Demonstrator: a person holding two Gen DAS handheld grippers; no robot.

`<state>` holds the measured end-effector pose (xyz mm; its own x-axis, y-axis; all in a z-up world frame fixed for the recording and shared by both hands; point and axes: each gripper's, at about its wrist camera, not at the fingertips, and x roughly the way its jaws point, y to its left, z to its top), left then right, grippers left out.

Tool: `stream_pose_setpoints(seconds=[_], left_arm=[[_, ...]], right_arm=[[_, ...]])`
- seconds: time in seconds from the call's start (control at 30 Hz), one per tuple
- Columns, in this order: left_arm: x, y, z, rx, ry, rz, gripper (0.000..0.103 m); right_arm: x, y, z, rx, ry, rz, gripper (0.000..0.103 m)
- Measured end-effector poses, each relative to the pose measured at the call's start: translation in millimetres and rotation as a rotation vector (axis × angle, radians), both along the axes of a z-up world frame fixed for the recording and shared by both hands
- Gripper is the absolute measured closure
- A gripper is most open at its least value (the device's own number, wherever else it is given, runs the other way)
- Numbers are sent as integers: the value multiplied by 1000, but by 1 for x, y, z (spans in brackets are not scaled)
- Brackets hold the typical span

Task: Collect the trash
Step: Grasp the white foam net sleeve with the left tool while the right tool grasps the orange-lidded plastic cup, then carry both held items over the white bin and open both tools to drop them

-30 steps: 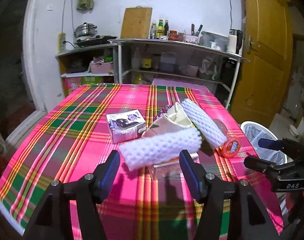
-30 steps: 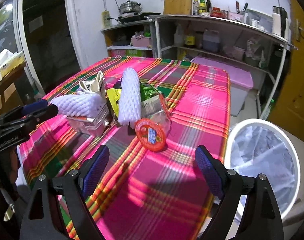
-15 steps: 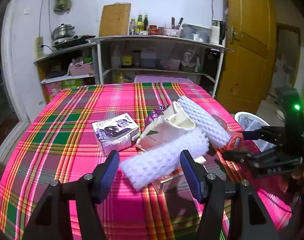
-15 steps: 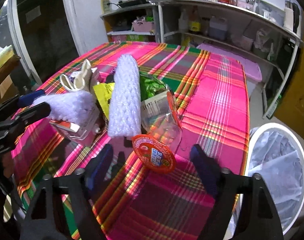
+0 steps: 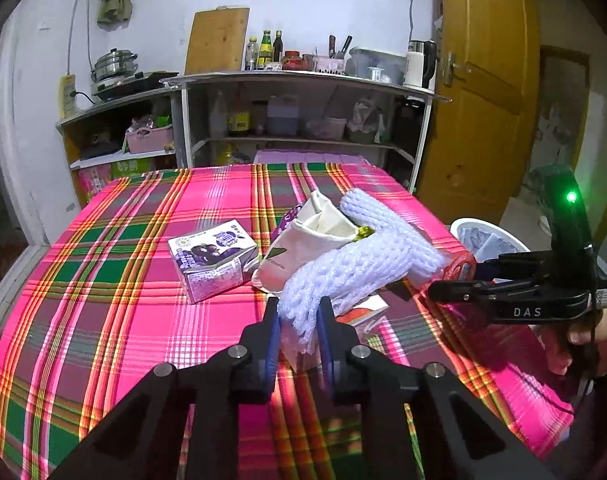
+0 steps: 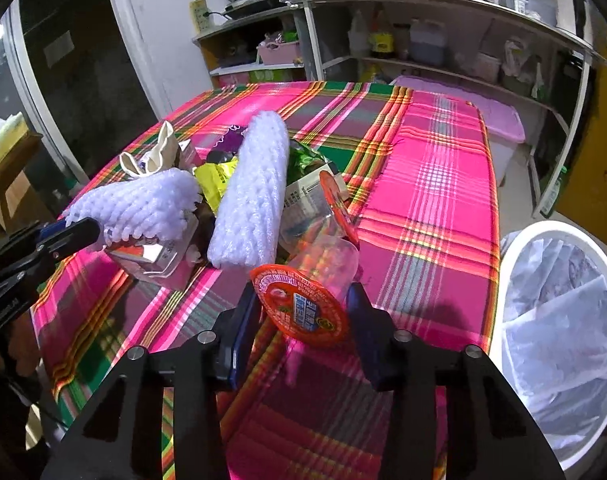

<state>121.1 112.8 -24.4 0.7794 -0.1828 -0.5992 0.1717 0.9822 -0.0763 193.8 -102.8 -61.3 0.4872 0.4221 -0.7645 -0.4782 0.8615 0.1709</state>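
Note:
A pile of trash lies on the pink plaid tablecloth (image 5: pixel 143 300). My left gripper (image 5: pixel 298 320) is closing, and its pads squeeze the near end of a white foam net sleeve (image 5: pixel 355 276), which also shows in the right wrist view as the foam sleeve (image 6: pixel 143 204). My right gripper (image 6: pixel 303 312) is closing around a clear plastic cup with an orange lid (image 6: pixel 299 308) that lies on its side. Its pads touch the lid's rim on both sides. A second foam sleeve (image 6: pixel 251 200) lies across the pile.
A purple milk carton (image 5: pixel 211 260) and a white paper bag (image 5: pixel 303 240) sit left of the pile. Yellow and green wrappers (image 6: pixel 215 176) and a small box (image 6: pixel 151 256) lie under the sleeves. A white lined bin (image 6: pixel 543 226) stands off the table's right edge. Shelves line the far wall.
Both grippers went from wide open to closed in. The left now pinches the foam sleeve's end. The right moved forward and down until the orange-lidded cup sat between its fingers.

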Motion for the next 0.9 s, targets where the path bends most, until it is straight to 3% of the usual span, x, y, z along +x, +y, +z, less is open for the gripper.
stream_pose_setpoints(seconds=[0.5,0.9], left_arm=[[-42,-20,26,-76,-33,42,87],[-31,-79,34,-87,-14,-58,87]], right_arm=[[-49,-33,31,57,-63,-32,58],[-61,-98,45,62,-103,-173,58]])
